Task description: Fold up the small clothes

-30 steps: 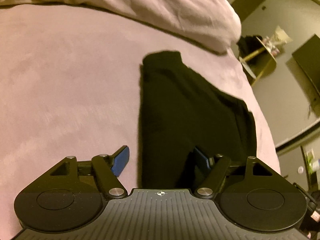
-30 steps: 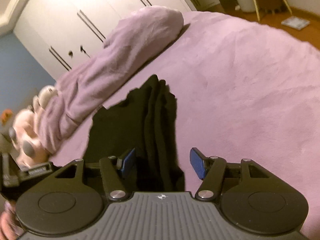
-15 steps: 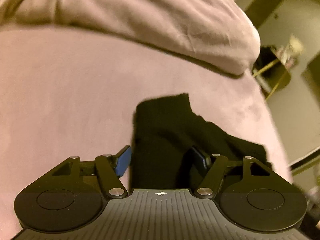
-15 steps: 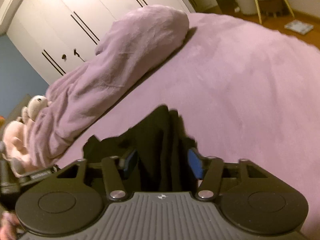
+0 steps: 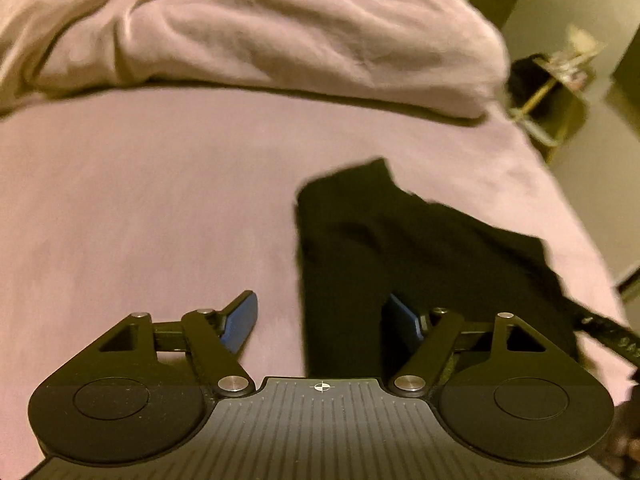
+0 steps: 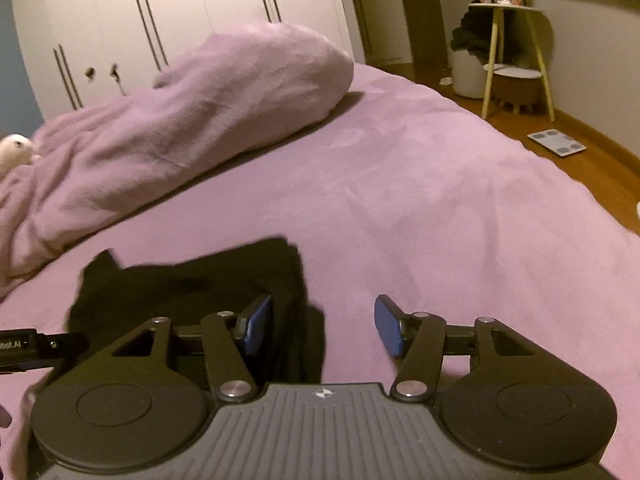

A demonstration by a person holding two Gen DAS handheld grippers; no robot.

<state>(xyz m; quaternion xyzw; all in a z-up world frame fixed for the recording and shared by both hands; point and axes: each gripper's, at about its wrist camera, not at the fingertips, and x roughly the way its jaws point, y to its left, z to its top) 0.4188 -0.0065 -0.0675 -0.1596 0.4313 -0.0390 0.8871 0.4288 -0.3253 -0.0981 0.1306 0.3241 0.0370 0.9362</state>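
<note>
A small black garment (image 5: 420, 248) lies folded in a narrow heap on the purple bed cover (image 5: 140, 220). My left gripper (image 5: 322, 320) hovers at its near end with its jaws opening. The garment's left edge runs between them, and the right pad (image 5: 404, 322) is over the cloth without pressing. In the right wrist view the garment (image 6: 192, 284) sits low on the left. My right gripper (image 6: 322, 326) has its jaws opening too. The cloth's right edge lies by the left pad (image 6: 256, 322), and the right pad (image 6: 388, 330) is over bare cover.
A rolled purple blanket (image 6: 192, 120) lies across the far side of the bed, with a plush toy (image 6: 14, 150) at its left end. White wardrobe doors (image 6: 160, 8) stand behind. Right of the bed are a wooden floor, a side table (image 6: 512, 40) and a scale (image 6: 556, 142).
The right jaws narrowed around the garment's fold, then widened again, and that view swung right, leaving the cloth at the left. In the left view the garment has slid rightward.
</note>
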